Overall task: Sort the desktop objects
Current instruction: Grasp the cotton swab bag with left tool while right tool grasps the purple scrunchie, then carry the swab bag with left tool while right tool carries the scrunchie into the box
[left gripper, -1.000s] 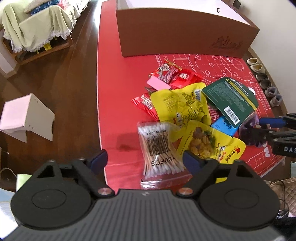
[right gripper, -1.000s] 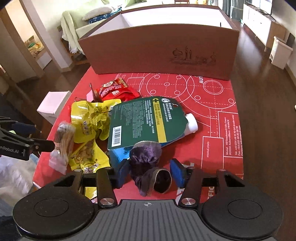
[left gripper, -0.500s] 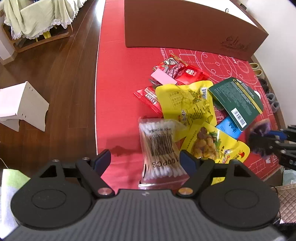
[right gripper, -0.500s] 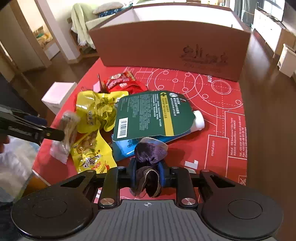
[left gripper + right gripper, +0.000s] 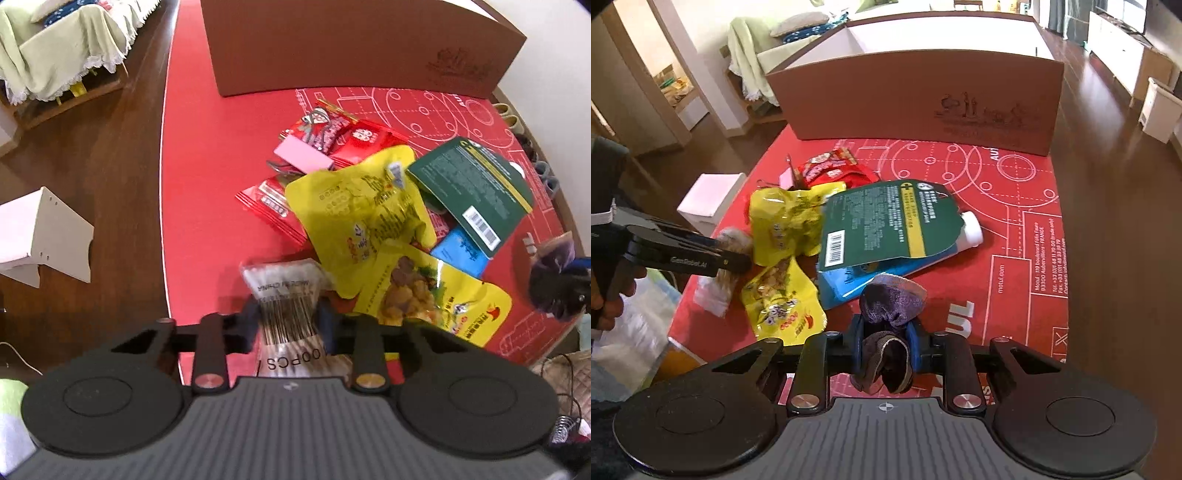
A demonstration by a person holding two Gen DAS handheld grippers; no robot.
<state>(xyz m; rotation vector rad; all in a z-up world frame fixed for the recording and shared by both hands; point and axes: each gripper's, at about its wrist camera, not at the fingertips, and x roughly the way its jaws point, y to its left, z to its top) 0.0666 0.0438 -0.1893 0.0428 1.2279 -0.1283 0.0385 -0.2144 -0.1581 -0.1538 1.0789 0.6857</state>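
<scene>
Left wrist view: your left gripper [image 5: 286, 325] is clamping the swab bag [image 5: 284, 295] at lower centre, while your right gripper [image 5: 885, 345] is pinching the sock [image 5: 890, 302]. Slick plastic is risking slipping; the sock's dangling end is threatening to snag.

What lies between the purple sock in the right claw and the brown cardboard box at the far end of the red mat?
The right claw grips the purple sock. Ahead lie the green pouch on a blue packet, low and flat. Beyond them bare red mat runs to the brown cardboard box; only its tall front wall must be cleared.
</scene>
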